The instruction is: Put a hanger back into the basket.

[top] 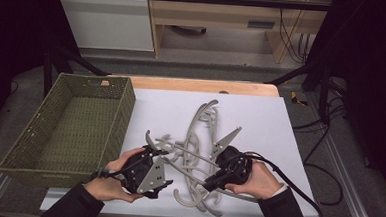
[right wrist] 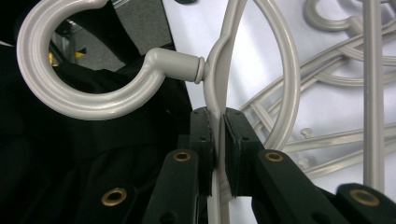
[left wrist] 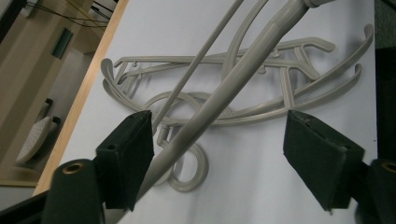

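Since the right tongs (right wrist: 218, 140) are clamped on the neck of one hanger (right wrist: 212, 79), just under its hook, we take that hanger as the piece in hand. It is raised off the table (top: 260, 117) at the near edge of the pile (top: 199, 139), one arm reaching across toward the left tongs (left wrist: 219, 158).

Left tongs: jaws apart, with that arm passing between them. It lies against one pad (left wrist: 128, 154), well clear of the other, so there is no grip yet.

Handling, as we judge it: moulded grey plastic, light, stiff along the arms with some spring. The surface looks smooth and glossy, so it is likely to slip in flat pads if held on a round section. The flat web at the neck, where the right tongs sit, gives the surest hold; a second hold on the straight arm would stop the hanger swinging. The hooks and notches are apt to snag their neighbours, so we expect the pile to drag if the hanger is lifted quickly.

The rest of the pile lies tangled on the white table top. A green woven basket (top: 126, 105) stands at the left, just beside the pile.

We can read no writing, brand or label on the hangers, basket or tongs.
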